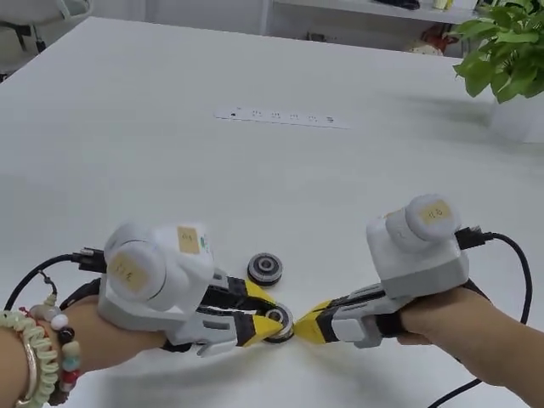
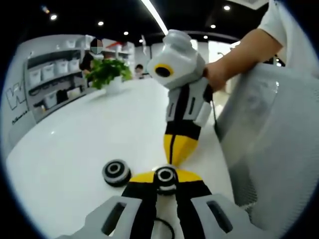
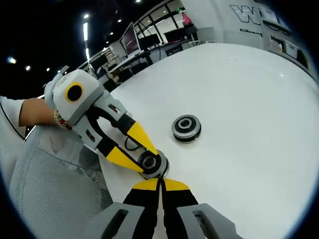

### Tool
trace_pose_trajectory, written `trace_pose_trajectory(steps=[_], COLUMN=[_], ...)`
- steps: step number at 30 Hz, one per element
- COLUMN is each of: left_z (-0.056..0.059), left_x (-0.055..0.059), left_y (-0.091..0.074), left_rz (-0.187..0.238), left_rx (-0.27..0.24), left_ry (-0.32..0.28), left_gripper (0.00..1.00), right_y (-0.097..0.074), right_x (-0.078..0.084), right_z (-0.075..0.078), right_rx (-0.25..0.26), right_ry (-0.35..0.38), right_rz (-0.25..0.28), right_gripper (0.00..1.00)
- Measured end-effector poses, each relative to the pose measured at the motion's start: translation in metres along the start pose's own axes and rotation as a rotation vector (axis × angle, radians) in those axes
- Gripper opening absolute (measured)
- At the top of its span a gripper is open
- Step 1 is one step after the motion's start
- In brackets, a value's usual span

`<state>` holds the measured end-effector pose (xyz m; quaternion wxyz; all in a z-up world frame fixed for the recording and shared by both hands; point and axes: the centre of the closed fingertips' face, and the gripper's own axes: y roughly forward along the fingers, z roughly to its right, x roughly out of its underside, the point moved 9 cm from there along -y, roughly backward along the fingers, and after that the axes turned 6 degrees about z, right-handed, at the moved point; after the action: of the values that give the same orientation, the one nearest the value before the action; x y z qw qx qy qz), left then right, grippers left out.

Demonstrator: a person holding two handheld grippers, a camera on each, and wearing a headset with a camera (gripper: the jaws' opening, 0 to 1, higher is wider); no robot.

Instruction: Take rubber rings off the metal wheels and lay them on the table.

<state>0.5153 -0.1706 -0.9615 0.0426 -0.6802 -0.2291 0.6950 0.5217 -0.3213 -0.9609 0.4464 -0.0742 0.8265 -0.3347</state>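
Head view: at the worktop, the left gripper has its fingers clamped on one wheel, while the right gripper, fingers together, touches its rim. A second wheel lies just beside. Both seem to wear their rings, so the job looks barely begun.

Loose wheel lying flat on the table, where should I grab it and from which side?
Probably best to grip the loose wheel across its outer rim, coming straight down from above. It lies flat, hub up, with bare table around it.
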Motion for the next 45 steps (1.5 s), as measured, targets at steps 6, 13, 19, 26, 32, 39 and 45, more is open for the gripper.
trace_pose_trajectory(steps=[6,13,19,26,32,39,45], left_z=[-0.0001,-0.0001,0.0002,0.0000,0.0003,0.0000,0.0002], left_x=[-0.0001,-0.0002,-0.0003,0.0007,0.0006,0.0009,0.0009], left_y=[0.0001,0.0005,0.0003,-0.0002,-0.0002,-0.0007,-0.0006], left_rz=[0.007,0.007,0.006,0.016,0.014,0.015,0.017], left_rx=[-0.003,-0.007,-0.006,-0.007,-0.006,-0.007,-0.008], left_ry=[-0.002,0.004,0.010,0.005,0.009,0.005,0.002], left_gripper=[0.15,0.15,0.15,0.15,0.14,0.14,0.14], right_y=[-0.0030,-0.0054,-0.0056,-0.0065,-0.0062,-0.0060,-0.0062], right_x=[0.0005,-0.0016,-0.0017,0.0030,0.0021,0.0004,-0.0011], right_z=[0.0027,0.0034,0.0037,0.0078,0.0069,0.0053,0.0036], right_rx=[-0.009,-0.007,-0.012,-0.046,-0.045,-0.046,-0.046], right_ry=[0.116,0.201,0.259,0.457,0.461,0.447,0.438], right_rz=[0.031,0.066,0.082,0.123,0.126,0.128,0.131], right_gripper=[0.00,0.00,0.00,0.00,0.00,0.00,0.00])
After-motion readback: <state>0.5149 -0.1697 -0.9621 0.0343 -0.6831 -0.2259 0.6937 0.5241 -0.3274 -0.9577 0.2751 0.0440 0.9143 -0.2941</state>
